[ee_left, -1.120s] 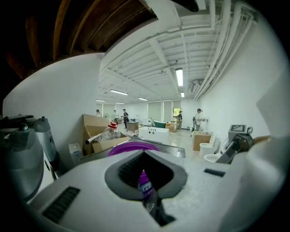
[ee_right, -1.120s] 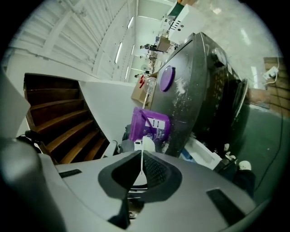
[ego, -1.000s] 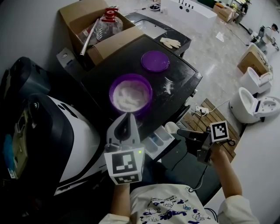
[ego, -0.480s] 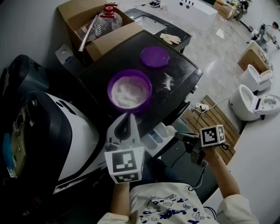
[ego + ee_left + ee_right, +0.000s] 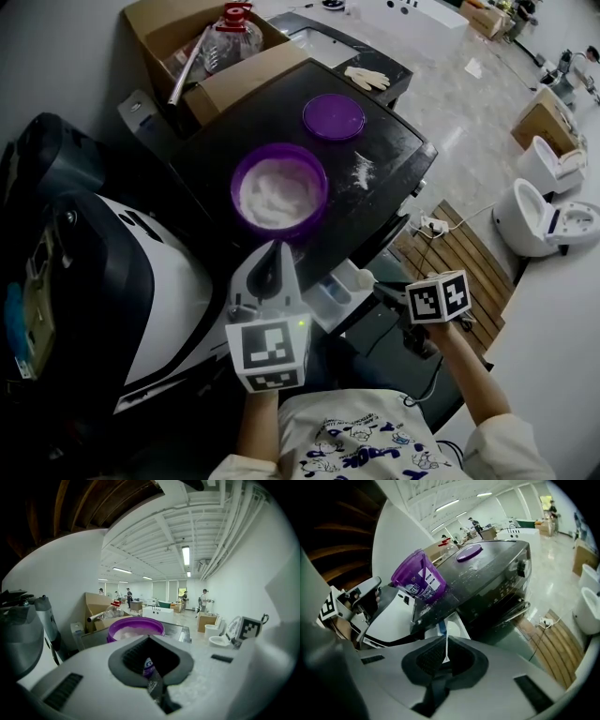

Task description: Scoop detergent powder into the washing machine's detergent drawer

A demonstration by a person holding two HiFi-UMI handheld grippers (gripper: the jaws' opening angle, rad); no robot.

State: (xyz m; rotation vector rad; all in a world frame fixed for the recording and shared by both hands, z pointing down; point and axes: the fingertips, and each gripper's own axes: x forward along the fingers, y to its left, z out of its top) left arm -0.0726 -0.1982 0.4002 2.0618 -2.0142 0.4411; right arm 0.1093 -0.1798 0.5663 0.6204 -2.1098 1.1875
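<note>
- The washing machine [image 5: 389, 141] is seen from above, with a dark top. The detergent drawer [image 5: 330, 296] is pulled out at the front.
- A purple tub [image 5: 416, 579] is stood upright on the machine top near the front edge, with its lid off. White detergent powder [image 5: 277, 195] is seen inside.
- The purple lid [image 5: 333, 116] is laid flat on the top behind the tub, apart from it. Spilled powder [image 5: 361, 178] is scattered to the right of the tub.
- The left gripper [image 5: 273, 253] has its jaws closed together with nothing clamped. Only the tub is seen past the tips in the left gripper view. The gripper is held in front of the tub, pointed at it, just left of the drawer.
- The right gripper [image 5: 382, 289] has its jaws closed on the thin handle of a white scoop [image 5: 362, 278]. The handle is seen edge-on between the pads in the right gripper view.
- The scoop bowl is held at the right end of the open drawer. It appears to be just over the drawer, but contact can't be judged at this size.
- In the head view the drawer is placed between the two grippers, below the tub.
- The right gripper's marker cube [image 5: 438, 297] is turned up toward the head camera.
- Surroundings: an open cardboard box [image 5: 246, 89] is set behind the machine at left, with a red-capped bottle [image 5: 230, 42] in it.
- A white glove [image 5: 366, 89] is laid on the surface behind the machine.
- White toilets [image 5: 534, 220] are stood on the floor at right, and wooden slats [image 5: 459, 258] are laid beside the machine.
</note>
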